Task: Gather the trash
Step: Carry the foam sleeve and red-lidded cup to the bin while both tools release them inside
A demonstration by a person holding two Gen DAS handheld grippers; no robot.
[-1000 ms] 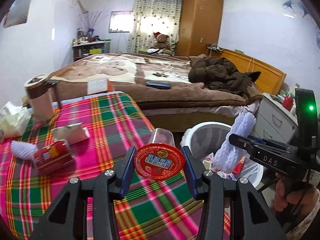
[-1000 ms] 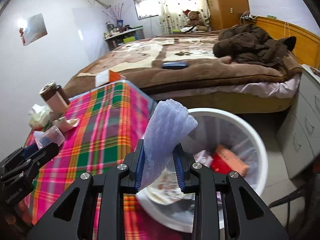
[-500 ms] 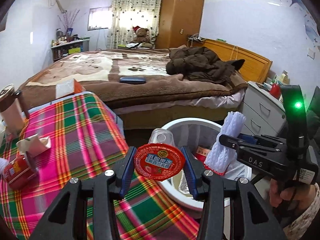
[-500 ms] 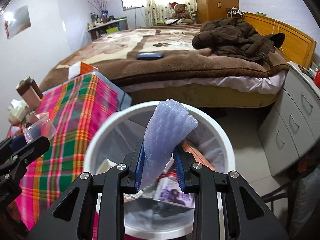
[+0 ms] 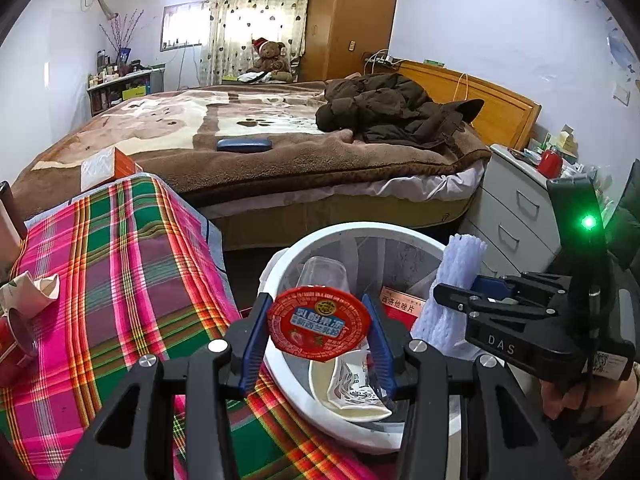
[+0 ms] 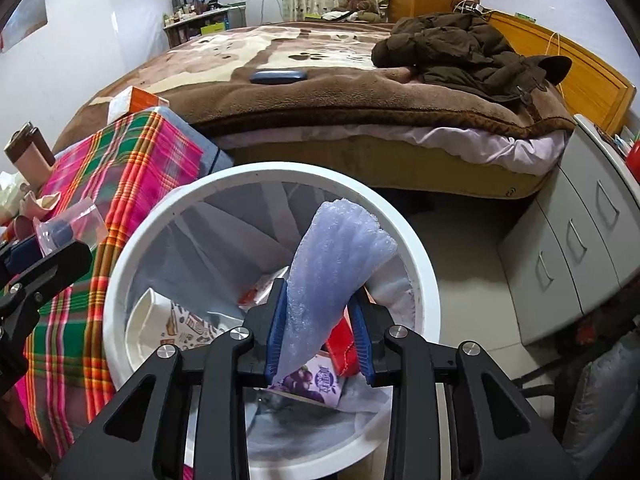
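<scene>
My left gripper [image 5: 314, 309] is shut on a clear jelly cup with a red foil lid [image 5: 319, 323], and its jaws are easing open. It hangs over the near rim of the white trash bin [image 5: 280, 264]. The same cup [image 6: 80, 224] shows at the left edge of the right wrist view. My right gripper [image 6: 320, 300] is above the bin's inside [image 6: 120, 280], and its jaws are opening. A pale foam net sleeve [image 6: 336, 256] still stands between them. It leans on the left pad, with a gap at the right pad. In the left wrist view the sleeve [image 5: 456, 276] sticks up from that gripper [image 5: 452, 292].
The bin holds a paper bowl [image 5: 352, 384], red packaging and a printed wrapper. On the plaid table [image 5: 120, 272] to the left lie a red can [image 5: 16, 340] and crumpled paper [image 5: 32, 288]. Behind it is a bed [image 5: 280, 160], with grey drawers [image 5: 516, 216] on the right.
Both grippers moved from over the table's edge to above the bin and tipped downward. A gap has opened between the right gripper's right pad and the foam sleeve.
</scene>
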